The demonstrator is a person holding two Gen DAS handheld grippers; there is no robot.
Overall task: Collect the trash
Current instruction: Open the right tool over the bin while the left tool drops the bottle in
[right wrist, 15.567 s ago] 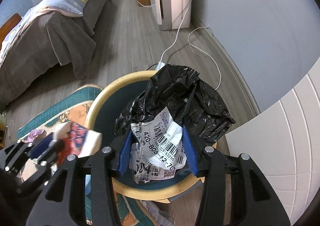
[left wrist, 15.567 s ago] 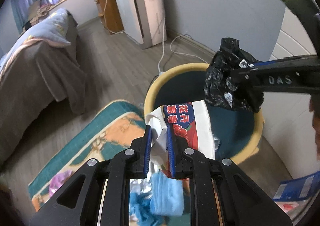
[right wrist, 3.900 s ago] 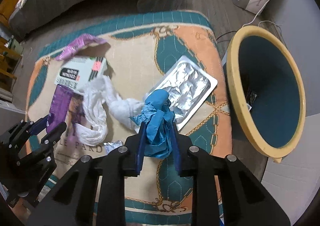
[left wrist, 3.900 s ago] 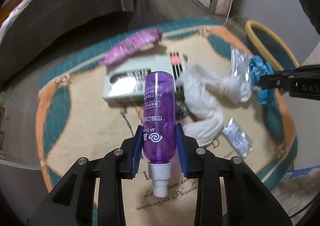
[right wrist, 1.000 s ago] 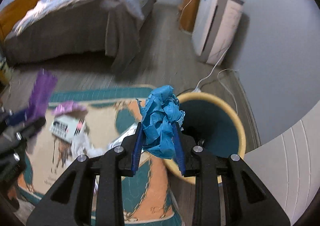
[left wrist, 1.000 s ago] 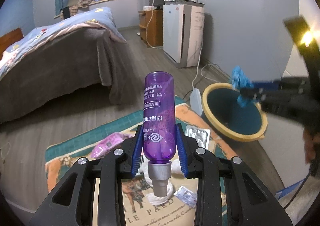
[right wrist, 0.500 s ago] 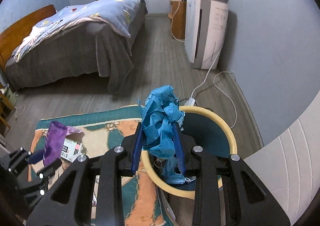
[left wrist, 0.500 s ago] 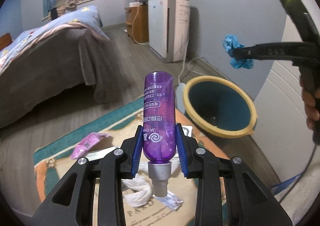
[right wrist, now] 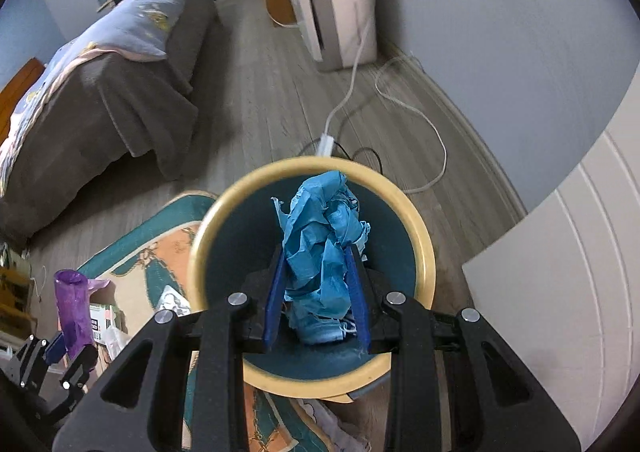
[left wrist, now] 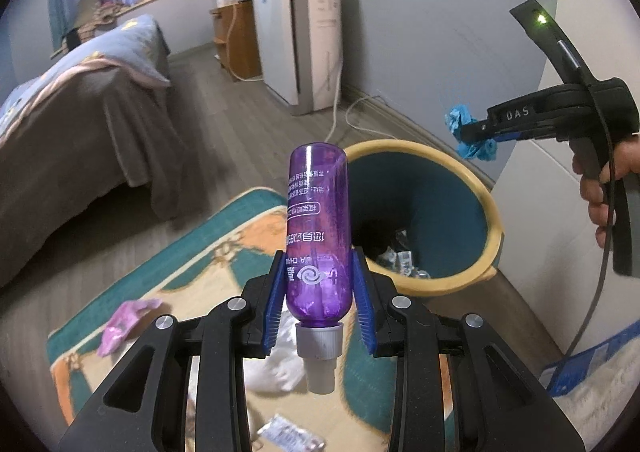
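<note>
My left gripper (left wrist: 319, 292) is shut on a purple plastic bottle (left wrist: 317, 228), held cap toward the camera, above the rug's edge just short of the bin. The yellow-rimmed teal trash bin (left wrist: 490, 211) stands beyond it with wrappers at its bottom. In the right wrist view my right gripper (right wrist: 318, 284) is shut on a crumpled blue wad (right wrist: 324, 248), hanging directly over the bin's opening (right wrist: 426, 252). The left wrist view shows that wad (left wrist: 468, 131) above the bin's far right rim. The bottle (right wrist: 74, 308) shows again at lower left.
A patterned rug (left wrist: 208, 268) carries a pink wrapper (left wrist: 124, 320), a white cloth (left wrist: 276, 368) and a foil packet (left wrist: 288, 440). A bed (left wrist: 76, 123) lies at left, a white appliance (left wrist: 308, 47) and cables (right wrist: 404, 99) behind the bin, a white panel (right wrist: 560, 276) at right.
Both grippers have swung toward the bin. The blue wad now hangs over the bin's opening, and the bin looms larger behind the purple bottle. Both grips are unchanged.
</note>
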